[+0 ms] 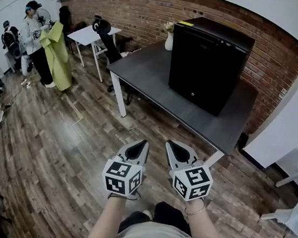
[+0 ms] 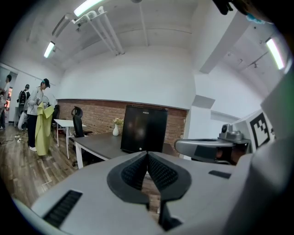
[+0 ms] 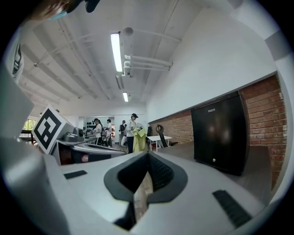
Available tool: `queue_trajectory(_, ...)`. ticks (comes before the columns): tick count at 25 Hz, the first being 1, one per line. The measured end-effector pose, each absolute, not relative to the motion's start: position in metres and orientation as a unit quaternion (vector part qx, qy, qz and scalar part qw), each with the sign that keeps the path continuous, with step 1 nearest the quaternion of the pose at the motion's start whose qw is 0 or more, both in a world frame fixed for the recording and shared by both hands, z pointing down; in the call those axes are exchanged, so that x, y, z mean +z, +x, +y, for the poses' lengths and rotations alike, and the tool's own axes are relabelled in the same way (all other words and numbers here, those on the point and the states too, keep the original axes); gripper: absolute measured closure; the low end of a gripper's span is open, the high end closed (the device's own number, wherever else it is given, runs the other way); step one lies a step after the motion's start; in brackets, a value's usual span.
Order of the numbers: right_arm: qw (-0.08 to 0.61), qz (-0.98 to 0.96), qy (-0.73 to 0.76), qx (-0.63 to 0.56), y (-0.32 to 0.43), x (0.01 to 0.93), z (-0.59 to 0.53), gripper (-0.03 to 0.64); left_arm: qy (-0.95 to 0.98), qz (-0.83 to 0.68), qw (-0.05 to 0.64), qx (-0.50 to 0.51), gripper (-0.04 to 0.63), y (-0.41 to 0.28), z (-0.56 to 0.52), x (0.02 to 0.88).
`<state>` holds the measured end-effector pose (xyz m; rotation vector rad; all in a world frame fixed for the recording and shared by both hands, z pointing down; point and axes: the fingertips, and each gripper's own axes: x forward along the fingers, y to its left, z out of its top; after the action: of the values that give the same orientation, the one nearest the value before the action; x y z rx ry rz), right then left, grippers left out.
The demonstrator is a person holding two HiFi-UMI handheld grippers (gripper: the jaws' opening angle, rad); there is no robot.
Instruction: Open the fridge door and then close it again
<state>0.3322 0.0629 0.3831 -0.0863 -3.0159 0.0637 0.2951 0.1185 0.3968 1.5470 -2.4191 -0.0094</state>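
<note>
Left gripper [image 1: 143, 142] and right gripper [image 1: 170, 143] sit side by side low in the head view, each with its jaws pressed together and nothing between them. Their tips point roughly towards the table [image 1: 144, 74]. Both hang over the wooden floor [image 1: 53, 146], apart from the table's near edge. On that dark table stands the black fridge [image 1: 208, 63], towards the right end, its back near the brick wall [image 1: 136, 10] and its door shut. It is well apart from both grippers. A small white vase [image 1: 169, 41] with flowers stands just beside the fridge's far left corner. Further left are a white table [image 1: 88, 35] and a black office chair [image 1: 104, 36]. A person [image 1: 32, 32] stands holding a green garment [image 1: 56, 54].
</note>
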Motion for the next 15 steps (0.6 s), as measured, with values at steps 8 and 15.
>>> queue_trajectory(8,0.085,-0.996,-0.033,0.015,0.265,0.405,0.037,0.618,0.533,-0.831,0.158,-0.011,0.589,0.236,0.097,0.428)
queue_trajectory(15,0.073,-0.997,-0.026,0.018,0.171,0.401,-0.012,0.618,0.542,-0.828,0.141,-0.01,0.589,0.143,0.05,0.416)
